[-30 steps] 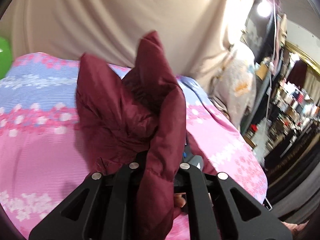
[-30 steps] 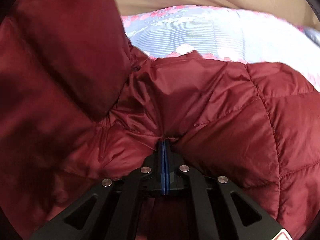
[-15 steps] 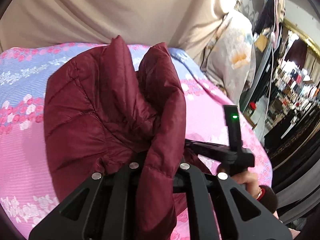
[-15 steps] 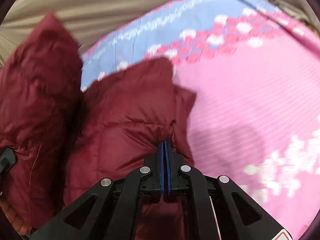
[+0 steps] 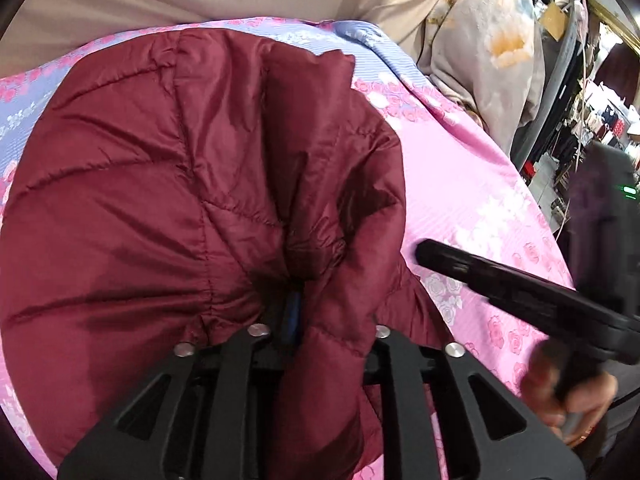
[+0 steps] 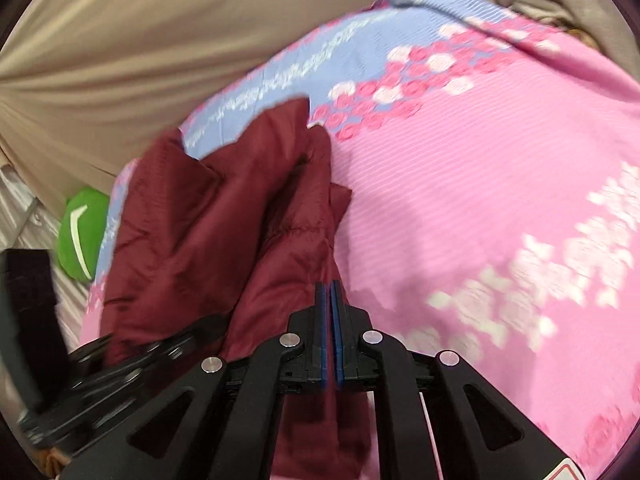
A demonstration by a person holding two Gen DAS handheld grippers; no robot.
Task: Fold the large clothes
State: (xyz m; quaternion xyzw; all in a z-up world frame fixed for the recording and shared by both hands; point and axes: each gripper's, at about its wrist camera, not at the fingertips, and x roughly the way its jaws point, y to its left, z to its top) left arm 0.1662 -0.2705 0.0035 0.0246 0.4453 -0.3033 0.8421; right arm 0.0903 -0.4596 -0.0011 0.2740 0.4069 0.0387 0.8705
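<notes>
- The jacket (image 5: pixel 192 184) now lies bunched on the bedspread (image 5: pixel 472 184); half a second ago its top panel stood higher and more upright, so the fold has been brought over and laid down.
- Left gripper (image 5: pixel 316 312): its jaws have just been opening. A thick roll of jacket hem sits between them, and one blue pad (image 5: pixel 294 312) shows beside the cloth. We cannot tell whether the pads press on it; the fabric hides the contact.
- Right gripper (image 6: pixel 331 304): blue pads nearly together, only a thin slit between them. Jacket fabric hangs just beside and below the tips; from the wrist view it looks pinched at an edge, though blur leaves this uncertain.
- In the left wrist view the right gripper reaches in from the right, tip near the jacket's edge.
- We judge this fold as landing: the left side is letting go, and the right corner is not yet released. The bundle looks lumpy, so smoothing probably follows.
</notes>
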